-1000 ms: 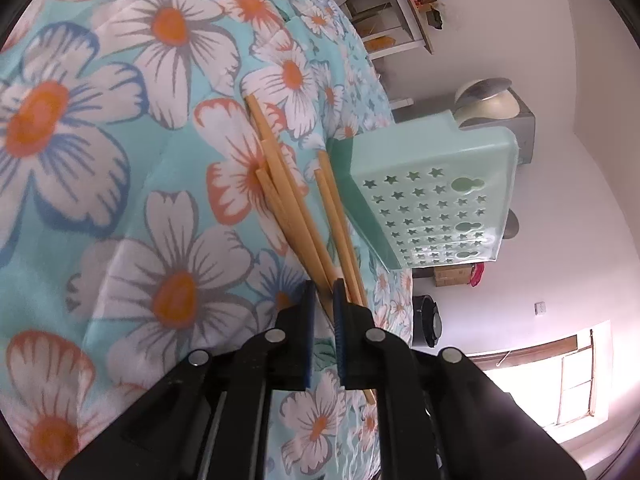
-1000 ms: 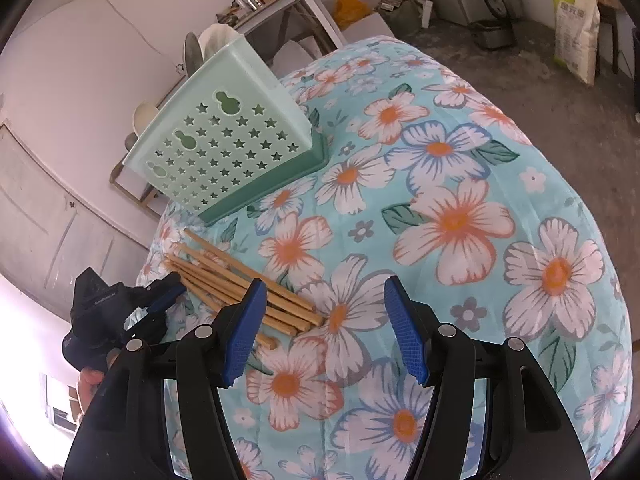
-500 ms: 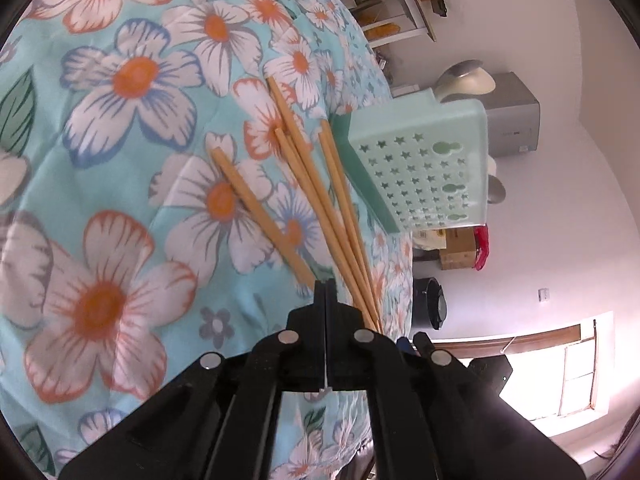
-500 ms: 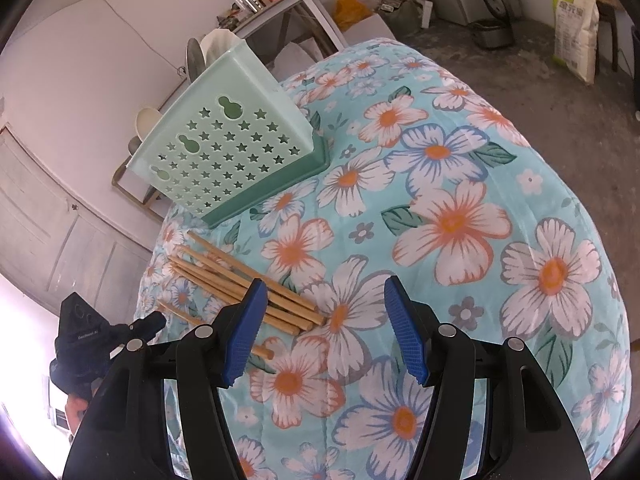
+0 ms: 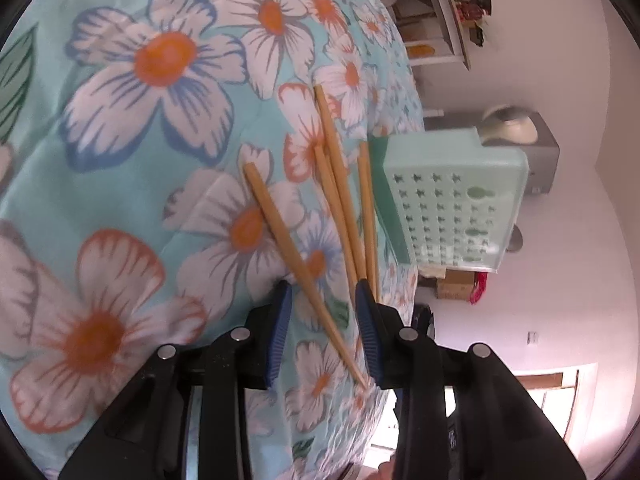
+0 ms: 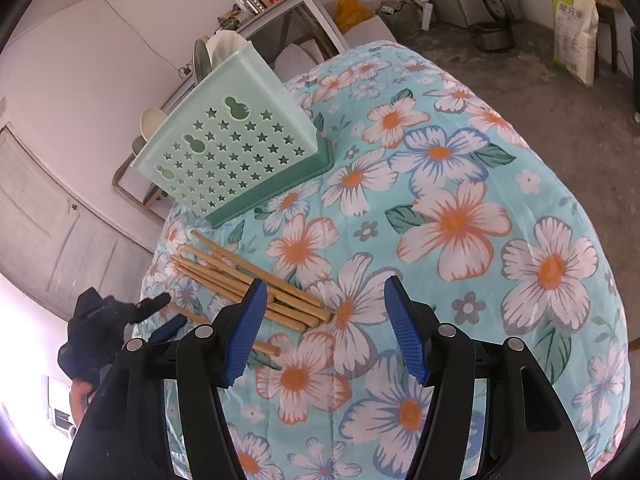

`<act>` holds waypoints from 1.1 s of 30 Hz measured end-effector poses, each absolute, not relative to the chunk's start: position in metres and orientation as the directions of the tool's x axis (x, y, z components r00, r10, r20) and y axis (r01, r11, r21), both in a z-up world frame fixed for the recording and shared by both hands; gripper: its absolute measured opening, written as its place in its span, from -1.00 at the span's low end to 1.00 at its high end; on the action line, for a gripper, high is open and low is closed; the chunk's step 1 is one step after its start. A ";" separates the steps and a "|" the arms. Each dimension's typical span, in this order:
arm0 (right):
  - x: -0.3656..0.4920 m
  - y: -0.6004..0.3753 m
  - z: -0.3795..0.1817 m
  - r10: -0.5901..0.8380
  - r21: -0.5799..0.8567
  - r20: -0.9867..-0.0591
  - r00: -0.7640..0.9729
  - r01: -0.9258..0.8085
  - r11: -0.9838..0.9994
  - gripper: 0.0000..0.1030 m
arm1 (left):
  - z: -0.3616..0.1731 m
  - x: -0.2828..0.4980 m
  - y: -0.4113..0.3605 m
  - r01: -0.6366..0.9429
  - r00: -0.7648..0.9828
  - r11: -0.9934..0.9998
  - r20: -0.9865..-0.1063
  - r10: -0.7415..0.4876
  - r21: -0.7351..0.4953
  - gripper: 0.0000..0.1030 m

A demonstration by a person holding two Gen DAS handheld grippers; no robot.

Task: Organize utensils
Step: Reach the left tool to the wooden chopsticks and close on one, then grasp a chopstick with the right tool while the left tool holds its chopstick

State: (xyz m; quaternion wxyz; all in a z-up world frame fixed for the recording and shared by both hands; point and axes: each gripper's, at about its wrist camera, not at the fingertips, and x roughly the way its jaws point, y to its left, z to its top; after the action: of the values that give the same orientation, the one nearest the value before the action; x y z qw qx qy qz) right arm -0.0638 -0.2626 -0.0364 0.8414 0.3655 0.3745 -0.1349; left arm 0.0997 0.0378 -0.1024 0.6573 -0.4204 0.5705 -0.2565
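Left gripper point(image 5: 323, 308) newly parted around one loose chopstick point(image 5: 296, 264); right gripper point(image 6: 322, 312) wide open, empty.

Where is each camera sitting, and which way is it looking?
Left wrist: sits on the left gripper, looking down along its just-opened jaws, astride one separated wooden chopstick, toward the green star-holed plastic holder.
Right wrist: sits on the open, empty right gripper, looking across the floral tablecloth; the left gripper shows.
Shared: chopsticks, holder, cloth.
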 end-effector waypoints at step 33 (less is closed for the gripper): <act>0.108 -0.193 -0.046 0.187 0.204 -0.837 0.514 -0.024 0.979 -0.70 | -0.094 0.096 0.036 0.191 0.264 0.619 -0.568 -0.780 -0.762 -0.76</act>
State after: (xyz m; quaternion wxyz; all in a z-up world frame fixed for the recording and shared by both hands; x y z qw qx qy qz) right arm 0.1085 -0.1926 -0.0457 0.8661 0.0833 0.4892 0.0609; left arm 0.0958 0.0357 -0.0941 0.7409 -0.2881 0.5105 -0.3278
